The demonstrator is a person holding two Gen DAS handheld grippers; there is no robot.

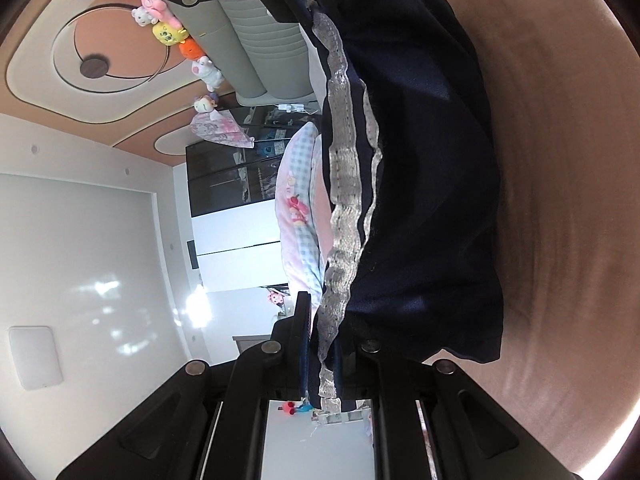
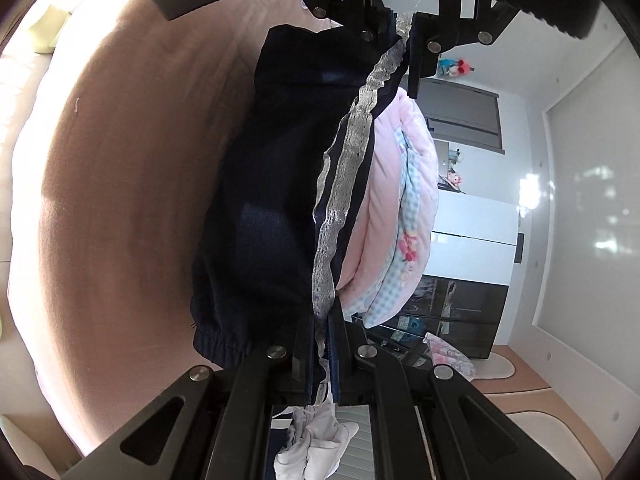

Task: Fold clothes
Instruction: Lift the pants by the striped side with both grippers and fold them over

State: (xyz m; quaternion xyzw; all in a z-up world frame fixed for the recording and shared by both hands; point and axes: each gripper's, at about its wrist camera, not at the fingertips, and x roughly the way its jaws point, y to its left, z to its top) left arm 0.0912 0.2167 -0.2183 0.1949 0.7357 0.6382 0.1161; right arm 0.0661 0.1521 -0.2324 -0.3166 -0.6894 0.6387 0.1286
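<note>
Right now I have the navy garment (image 1: 416, 152) pinched at both ends of its silver-striped edge (image 1: 340, 184) — my left gripper (image 1: 324, 360) is clenched on one end, and my right gripper (image 2: 326, 344) is clamped on the other. The cloth hangs stretched between my two hands, its body draping toward the brown bedspread (image 2: 132, 184), with a pink-and-blue quilt (image 2: 404, 208) bundled just beyond it. My worry is the grip: each pinch looks to catch only a narrow bite of the seam, so a tug apart could slip the fabric free on one side. The hanging part may also bunch as I lay it down — a crooked fold if my hands are not level.
</note>
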